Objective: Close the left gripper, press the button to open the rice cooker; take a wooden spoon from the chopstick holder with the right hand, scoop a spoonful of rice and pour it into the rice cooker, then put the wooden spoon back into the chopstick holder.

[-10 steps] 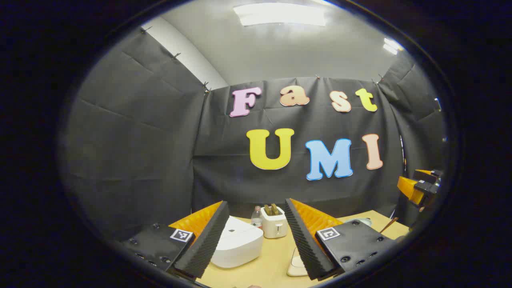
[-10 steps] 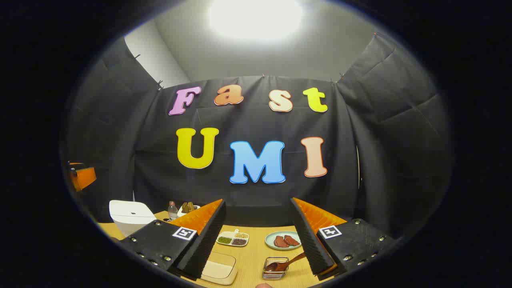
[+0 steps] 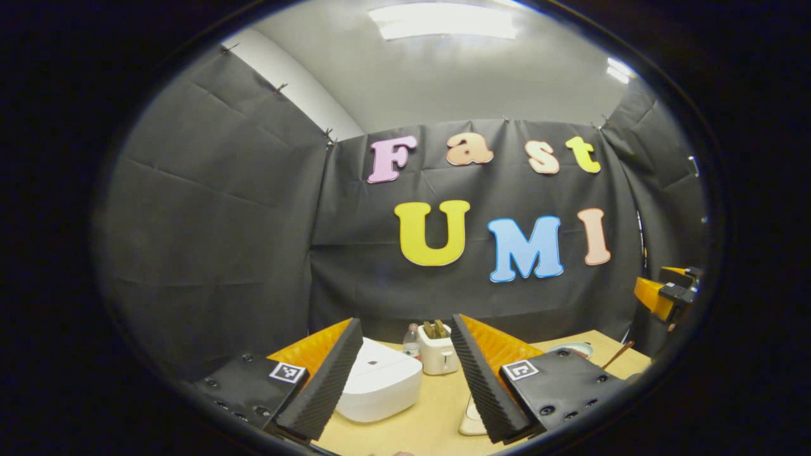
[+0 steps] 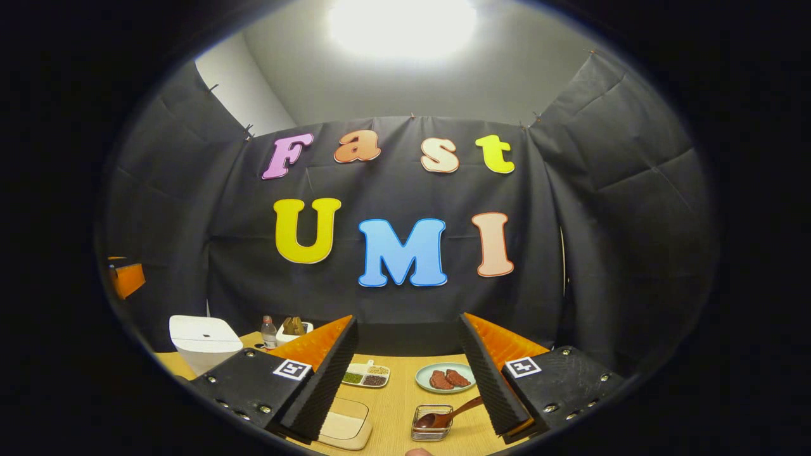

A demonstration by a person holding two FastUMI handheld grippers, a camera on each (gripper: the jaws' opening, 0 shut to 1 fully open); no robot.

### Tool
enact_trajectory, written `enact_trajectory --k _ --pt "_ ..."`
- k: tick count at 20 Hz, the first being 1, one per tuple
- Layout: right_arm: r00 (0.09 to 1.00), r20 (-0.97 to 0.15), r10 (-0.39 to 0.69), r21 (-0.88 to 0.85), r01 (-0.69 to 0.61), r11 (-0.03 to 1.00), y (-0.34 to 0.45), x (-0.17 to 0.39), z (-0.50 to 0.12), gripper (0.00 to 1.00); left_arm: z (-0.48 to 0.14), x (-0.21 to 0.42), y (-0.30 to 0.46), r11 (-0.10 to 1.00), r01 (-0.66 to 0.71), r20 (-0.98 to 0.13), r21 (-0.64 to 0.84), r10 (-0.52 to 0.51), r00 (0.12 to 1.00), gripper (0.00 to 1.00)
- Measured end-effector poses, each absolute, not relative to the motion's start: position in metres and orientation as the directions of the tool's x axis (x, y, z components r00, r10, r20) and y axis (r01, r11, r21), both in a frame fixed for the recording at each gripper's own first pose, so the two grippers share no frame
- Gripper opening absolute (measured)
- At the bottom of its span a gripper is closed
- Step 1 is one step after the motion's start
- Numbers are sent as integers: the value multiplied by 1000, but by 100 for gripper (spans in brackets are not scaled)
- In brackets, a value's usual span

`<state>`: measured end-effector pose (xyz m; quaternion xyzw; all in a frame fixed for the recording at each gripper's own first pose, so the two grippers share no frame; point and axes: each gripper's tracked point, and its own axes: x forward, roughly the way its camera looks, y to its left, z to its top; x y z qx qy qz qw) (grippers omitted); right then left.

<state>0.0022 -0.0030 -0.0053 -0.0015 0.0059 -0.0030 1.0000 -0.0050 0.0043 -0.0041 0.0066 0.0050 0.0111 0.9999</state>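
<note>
Rice cooker [image 3: 380, 380] between left gripper [image 3: 399, 373] jaws (spread, apart).

Left tongs [image 3: 399, 373] gape; rice cooker [image 3: 380, 380] and toaster [image 3: 438, 354] stand ahead between them. Bare bench [image 4: 396, 405] strip between right tongs [image 4: 405, 373], flanked by rice tray [image 4: 345, 424] and chopstick holder [image 4: 432, 430].

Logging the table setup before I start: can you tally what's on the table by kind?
Rice cooker: 1
Toaster: 1
Water bottle: 1
Wooden spoon: 1
Wire chopstick holder: 1
Divided dish of grains: 1
Plate of meat slices: 1
Rice container: 1
Total: 8
</note>
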Motion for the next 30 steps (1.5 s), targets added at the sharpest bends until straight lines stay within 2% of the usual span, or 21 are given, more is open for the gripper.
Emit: enact_trajectory --k 8,12,15,17,19,20,22,24,25,26,30 --pt "1000 -13 -19 7 20 1000 -10 3 -8 95 16 -7 -9 998 -12 45 56 10 999 95" --pt "1000 -2 -28 -5 28 1000 -13 0 -6 95 15 -3 -10 999 -5 40 43 4 999 99" --pt "1000 5 -30 -11 30 999 -14 0 -5 95 10 -2 -6 999 -10 27 36 9 1000 96" --pt "1000 10 -29 -15 29 999 -14 0 -4 95 8 1 -9 999 10 21 45 -11 1000 89" --pt "1000 13 -26 -23 26 999 -12 -2 -4 95 6 4 -7 999 17 15 49 -18 1000 73" --pt "999 15 -28 -28 29 999 -12 -3 -4 95 6 6 -4 999 16 17 45 -17 1000 60" --pt "999 17 -32 -27 32 999 -10 -5 -4 95 1 6 -7 999 35 11 32 -35 999 51" --pt "999 14 -33 -29 33 999 -7 -6 -6 95 -4 7 -1 999 27 12 26 -28 1000 27" --pt "999 14 -33 -35 33 999 -6 -6 -6 95 0 13 11 999 -18 27 33 17 999 21" --pt "999 17 -36 -41 36 998 -6 -8 -4 95 -2 16 15 999 -26 35 35 25 999 9" --pt "998 25 -49 -58 50 997 -3 -14 -3 95 -23 32 30 1000 -4 2 28 4 1000 9"
